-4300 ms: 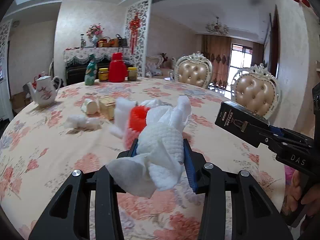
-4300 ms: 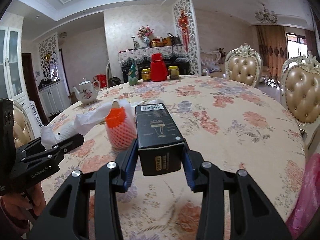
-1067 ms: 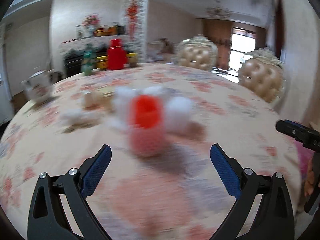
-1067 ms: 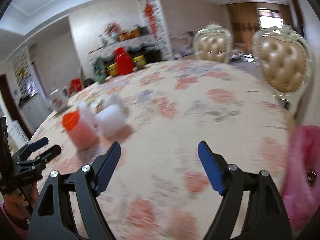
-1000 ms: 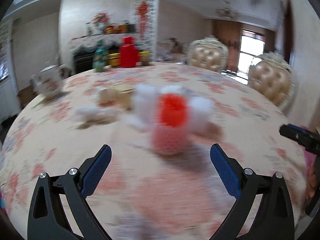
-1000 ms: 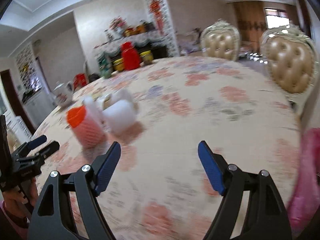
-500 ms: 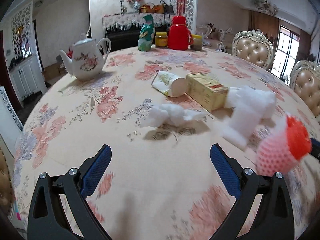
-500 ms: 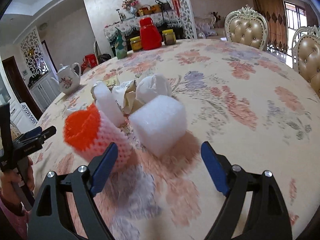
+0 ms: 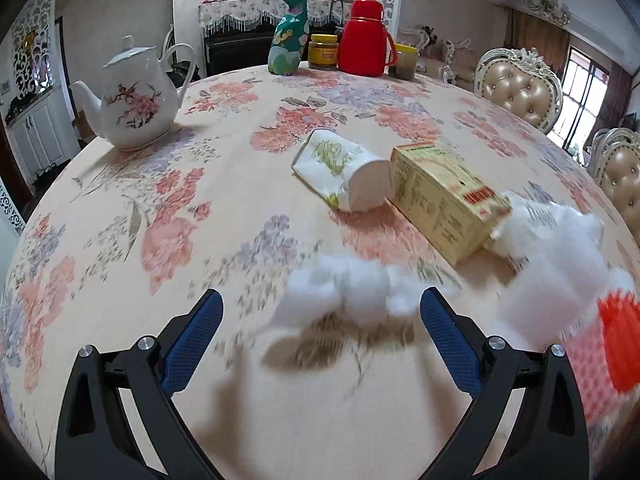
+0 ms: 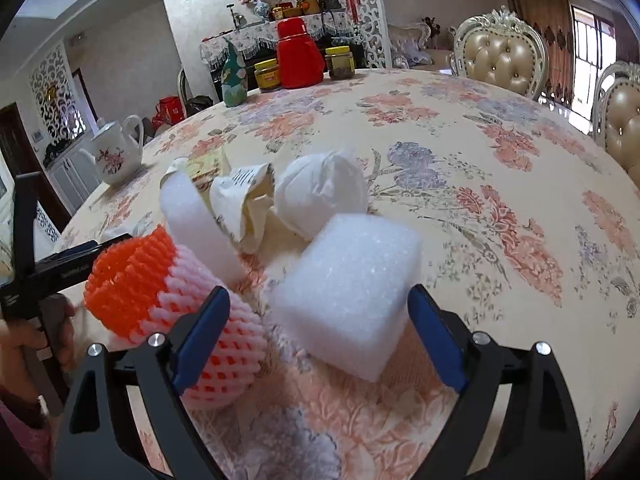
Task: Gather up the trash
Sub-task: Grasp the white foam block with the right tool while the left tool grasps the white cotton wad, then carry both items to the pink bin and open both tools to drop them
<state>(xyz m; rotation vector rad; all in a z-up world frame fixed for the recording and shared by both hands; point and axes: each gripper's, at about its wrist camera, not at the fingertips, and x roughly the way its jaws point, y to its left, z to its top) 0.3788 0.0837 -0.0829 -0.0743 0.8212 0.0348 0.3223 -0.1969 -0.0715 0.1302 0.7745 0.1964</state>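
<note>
The left gripper (image 9: 320, 316) is spread wide and empty, with the crumpled white tissue (image 9: 344, 294) lying on the table just between its fingertips, probably lined up for a pinch. The right gripper (image 10: 320, 322) is also wide open around the white foam block (image 10: 348, 284), beside the orange foam fruit net (image 10: 168, 300).

Both units same build: left black plastic two-finger gripper (image 9: 320, 316) and right black plastic two-finger gripper (image 10: 320, 328) w/ triangular cutouts in the arms, silver round screws at pivots, textured blue pads (image 9: 192, 330) inside the tips. In right cam, left unit has white lettering on side, unreadable. Bare-skinned hand (image 10: 44, 340) on its handle, pink sleeve below.
</note>
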